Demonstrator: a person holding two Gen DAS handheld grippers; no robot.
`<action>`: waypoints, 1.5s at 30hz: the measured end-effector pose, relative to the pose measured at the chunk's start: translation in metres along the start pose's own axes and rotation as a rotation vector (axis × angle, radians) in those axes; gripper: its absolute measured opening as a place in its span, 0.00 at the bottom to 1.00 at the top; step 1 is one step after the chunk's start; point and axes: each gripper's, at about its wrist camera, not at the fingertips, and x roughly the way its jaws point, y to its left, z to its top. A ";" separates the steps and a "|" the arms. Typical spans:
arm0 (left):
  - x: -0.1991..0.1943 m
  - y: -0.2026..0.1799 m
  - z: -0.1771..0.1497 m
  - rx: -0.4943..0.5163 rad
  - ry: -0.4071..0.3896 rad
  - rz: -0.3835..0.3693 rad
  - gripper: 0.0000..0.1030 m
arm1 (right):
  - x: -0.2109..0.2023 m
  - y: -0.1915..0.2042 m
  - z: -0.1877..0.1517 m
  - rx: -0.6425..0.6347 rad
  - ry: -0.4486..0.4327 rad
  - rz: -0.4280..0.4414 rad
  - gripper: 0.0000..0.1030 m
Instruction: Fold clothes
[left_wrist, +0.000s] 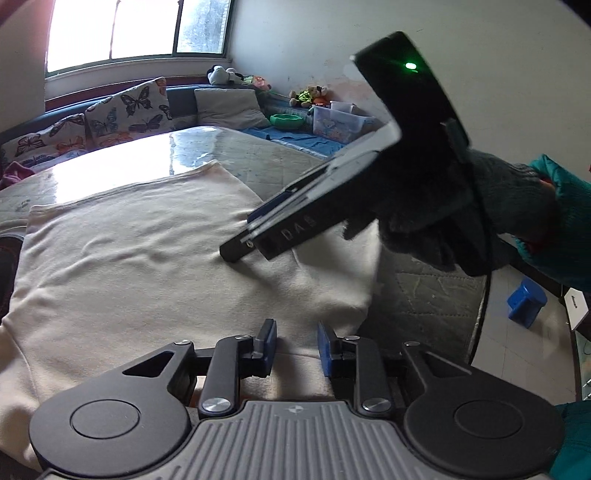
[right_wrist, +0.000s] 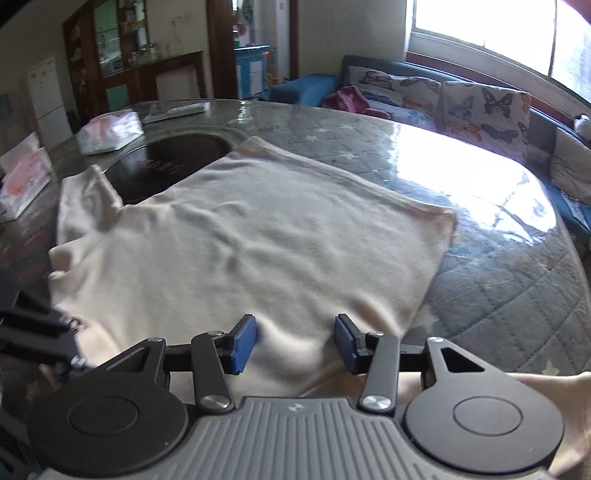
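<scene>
A cream shirt (right_wrist: 240, 236) lies spread flat on a quilted table (right_wrist: 498, 295), one sleeve (right_wrist: 85, 199) at far left. The left gripper (left_wrist: 295, 341) hovers open over its near edge. To the right, the right gripper (right_wrist: 295, 341), also open, angles down onto the cloth, empty.

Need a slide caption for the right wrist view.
Open right gripper over a cream shirt spread on the table.
</scene>
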 end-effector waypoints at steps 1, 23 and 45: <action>0.000 0.000 0.000 -0.002 0.000 -0.007 0.26 | 0.003 -0.004 0.003 0.008 0.002 -0.007 0.46; -0.014 0.015 0.005 -0.052 -0.047 -0.038 0.28 | 0.029 -0.048 0.051 0.055 -0.015 -0.101 0.49; -0.058 0.053 -0.018 -0.107 -0.030 0.172 0.31 | -0.046 0.094 -0.041 -0.383 -0.075 0.053 0.50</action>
